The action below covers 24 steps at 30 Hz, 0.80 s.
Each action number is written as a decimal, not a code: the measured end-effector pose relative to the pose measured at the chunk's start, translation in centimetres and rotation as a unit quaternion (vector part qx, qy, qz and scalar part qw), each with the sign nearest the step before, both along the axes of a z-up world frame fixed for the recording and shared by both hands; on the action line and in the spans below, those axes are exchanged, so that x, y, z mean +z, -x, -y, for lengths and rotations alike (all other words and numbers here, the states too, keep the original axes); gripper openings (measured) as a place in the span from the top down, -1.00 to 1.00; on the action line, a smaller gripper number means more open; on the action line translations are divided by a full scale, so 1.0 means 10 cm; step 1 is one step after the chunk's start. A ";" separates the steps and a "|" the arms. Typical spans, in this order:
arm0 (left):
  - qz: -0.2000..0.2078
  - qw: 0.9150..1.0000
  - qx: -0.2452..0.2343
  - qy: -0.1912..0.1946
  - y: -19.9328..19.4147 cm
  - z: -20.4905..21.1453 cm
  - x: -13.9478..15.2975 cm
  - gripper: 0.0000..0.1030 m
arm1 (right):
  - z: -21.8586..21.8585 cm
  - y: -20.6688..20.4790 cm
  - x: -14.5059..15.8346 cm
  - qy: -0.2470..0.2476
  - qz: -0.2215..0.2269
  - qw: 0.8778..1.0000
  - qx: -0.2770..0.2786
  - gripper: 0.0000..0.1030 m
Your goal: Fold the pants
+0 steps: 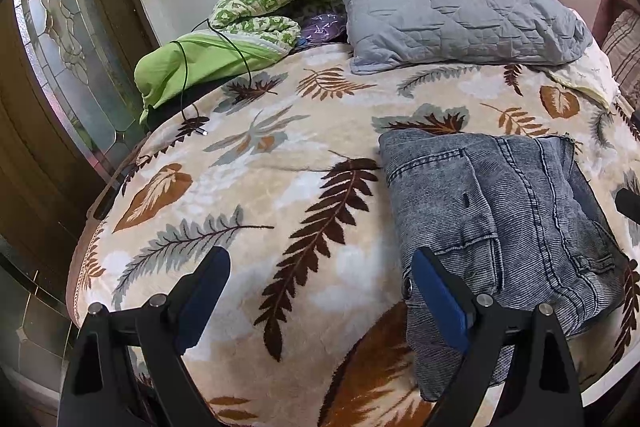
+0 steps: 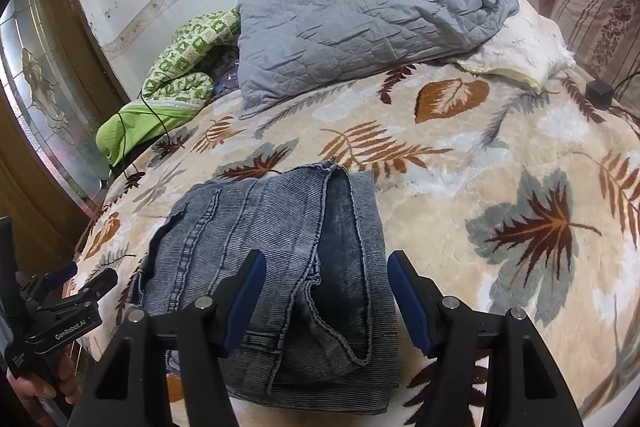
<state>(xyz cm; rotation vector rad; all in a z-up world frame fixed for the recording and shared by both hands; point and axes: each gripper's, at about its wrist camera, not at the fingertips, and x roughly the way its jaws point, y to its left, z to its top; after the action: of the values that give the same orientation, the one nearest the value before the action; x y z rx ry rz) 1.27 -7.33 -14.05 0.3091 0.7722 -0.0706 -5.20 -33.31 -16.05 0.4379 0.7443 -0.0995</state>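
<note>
The grey-blue denim pants (image 1: 500, 211) lie folded into a compact stack on the leaf-patterned blanket (image 1: 280, 155). In the left wrist view my left gripper (image 1: 320, 259) hangs open over bare blanket, and its right fingertip overlaps the stack's left edge. It also shows at the lower left of the right wrist view as the left gripper (image 2: 80, 277), held by a hand (image 2: 40, 387). My right gripper (image 2: 326, 261) is open above the near end of the pants (image 2: 272, 227). The folded layers show between its blue pads (image 2: 244, 299), which do not press on the cloth.
A grey quilted cover (image 1: 452, 7) lies at the back of the bed, with green bedding (image 1: 208, 59) and a black cable (image 1: 188, 107) to its left. A white cloth (image 2: 516, 43) and a small black box (image 2: 599, 91) lie at the right. A glass-panelled door (image 1: 64, 39) stands left.
</note>
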 end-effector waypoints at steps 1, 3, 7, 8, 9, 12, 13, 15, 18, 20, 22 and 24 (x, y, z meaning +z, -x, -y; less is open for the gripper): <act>-0.001 1.000 0.000 0.000 -0.01 0.00 0.00 -0.79 | 0.01 0.00 -0.01 0.000 -0.002 1.000 -0.001 -0.30; -0.002 1.000 0.001 0.001 -0.02 0.00 -0.01 -0.79 | 0.02 -0.01 -0.03 -0.003 -0.006 1.000 -0.001 -0.30; -0.004 1.000 0.002 0.000 -0.04 0.00 -0.02 -0.79 | 0.07 -0.04 -0.09 -0.010 -0.015 1.000 -0.002 -0.30; -0.004 1.000 0.002 0.000 -0.04 0.00 -0.02 -0.79 | 0.07 -0.04 -0.10 -0.012 -0.016 1.000 -0.003 -0.30; -0.005 1.000 0.001 0.000 -0.05 0.01 -0.02 -0.79 | 0.08 -0.04 -0.11 -0.013 -0.018 1.000 -0.004 -0.30; -0.008 1.000 -0.001 0.000 -0.07 0.03 -0.04 -0.79 | 0.12 -0.05 -0.15 -0.019 -0.023 1.000 -0.007 -0.30; -0.009 1.000 -0.001 0.000 -0.07 0.03 -0.05 -0.79 | 0.14 -0.05 -0.16 -0.021 -0.024 0.999 -0.008 -0.30; -0.011 1.000 -0.001 0.000 -0.09 0.04 -0.05 -0.79 | 0.17 -0.05 -0.18 -0.025 -0.027 0.999 -0.010 -0.30; -0.012 1.000 -0.001 0.000 -0.11 0.06 -0.06 -0.79 | 0.20 -0.04 -0.20 -0.027 -0.029 0.999 -0.013 -0.30; -0.013 1.000 -0.001 -0.001 -0.11 0.07 -0.07 -0.79 | 0.21 -0.04 -0.21 -0.024 -0.030 0.999 -0.013 -0.30; -0.013 1.000 -0.001 -0.001 -0.12 0.07 -0.07 -0.79 | 0.22 -0.04 -0.20 -0.025 -0.029 0.999 -0.011 -0.30; -0.012 1.000 -0.003 -0.001 -0.11 0.07 -0.06 -0.79 | 0.20 -0.03 -0.17 -0.025 -0.023 0.999 -0.009 -0.30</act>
<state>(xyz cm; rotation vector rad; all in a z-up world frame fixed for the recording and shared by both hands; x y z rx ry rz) 2.40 -7.99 -14.61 0.3128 0.7948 -0.0791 -4.90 -35.32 -17.78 0.4906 0.7898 -0.1090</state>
